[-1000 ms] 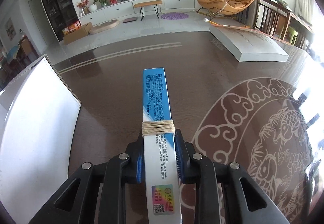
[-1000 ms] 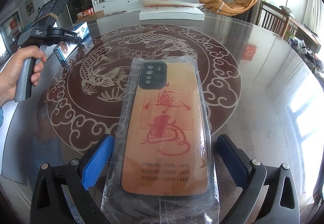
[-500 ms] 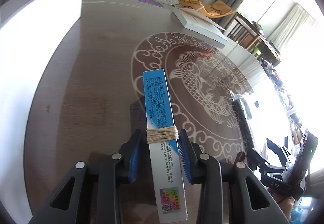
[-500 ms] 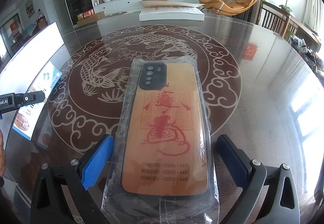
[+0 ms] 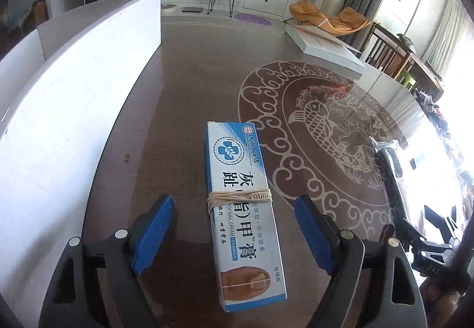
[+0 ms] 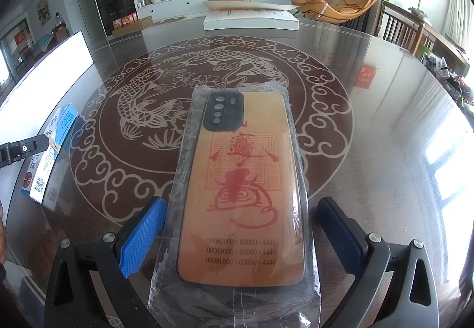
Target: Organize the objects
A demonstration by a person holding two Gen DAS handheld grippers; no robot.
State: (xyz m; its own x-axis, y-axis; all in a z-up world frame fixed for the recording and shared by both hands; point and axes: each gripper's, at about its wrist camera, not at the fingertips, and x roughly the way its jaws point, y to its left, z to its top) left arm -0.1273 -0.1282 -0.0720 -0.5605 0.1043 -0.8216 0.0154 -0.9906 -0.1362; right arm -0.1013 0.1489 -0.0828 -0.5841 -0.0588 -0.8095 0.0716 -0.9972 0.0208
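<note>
A blue-and-white nail cream box, tied round with twine, lies flat on the dark glass table. My left gripper straddles it; its jaws are opening and both blue pads stand clear of the box. In the right wrist view the same box lies at the far left under a black finger of the left gripper. An orange phone case in clear wrap lies flat between the wide-apart pads of my right gripper, which is open.
A tall white board stands along the table's left side. A flat white box lies at the far edge. Wooden chairs stand at the right. The fish-pattern centre lies between the two objects.
My left gripper swung across the table and let go of the box; the box, earlier held on edge, now lies flat on its broad face. The right gripper and phone case stayed put.
</note>
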